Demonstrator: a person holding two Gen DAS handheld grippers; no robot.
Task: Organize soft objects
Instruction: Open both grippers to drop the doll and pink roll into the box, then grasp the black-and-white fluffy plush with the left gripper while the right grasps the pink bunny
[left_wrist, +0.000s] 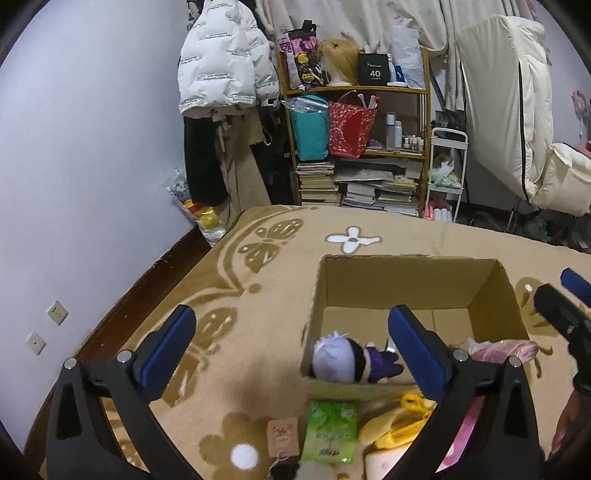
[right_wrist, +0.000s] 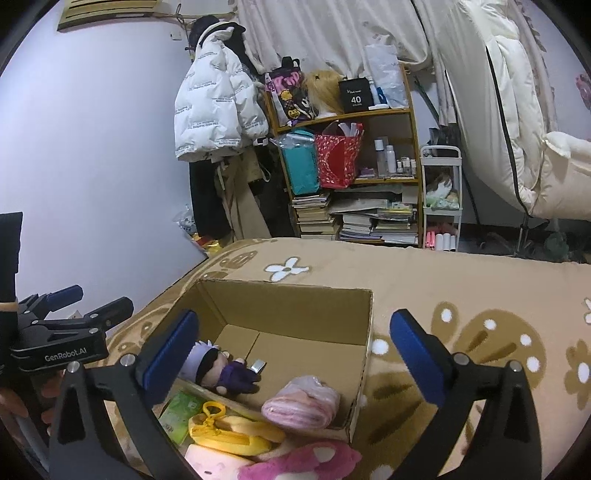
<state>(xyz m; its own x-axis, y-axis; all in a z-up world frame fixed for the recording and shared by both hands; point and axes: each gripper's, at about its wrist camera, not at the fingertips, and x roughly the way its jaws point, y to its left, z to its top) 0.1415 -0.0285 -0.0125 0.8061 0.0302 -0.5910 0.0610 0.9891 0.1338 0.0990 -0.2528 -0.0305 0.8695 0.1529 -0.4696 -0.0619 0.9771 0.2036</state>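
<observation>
We are mid-sort: the white-haired purple plush doll (right_wrist: 221, 371) and pink striped soft roll (right_wrist: 301, 404) already lie in the open cardboard box (right_wrist: 364, 354), lower centre. Both the left gripper (left_wrist: 291, 347) and right gripper (right_wrist: 293, 350) gape wide, empty. Next, we judge, the yellow plush pouch (right_wrist: 231, 430) at bottom needs grasping.

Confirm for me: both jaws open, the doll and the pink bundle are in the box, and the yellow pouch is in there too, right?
Not quite. The yellow pouch lies outside the cardboard box, on the blanket by its near wall, as the right wrist view shows. The doll and pink bundle are inside, and both sets of jaws are open.
</observation>
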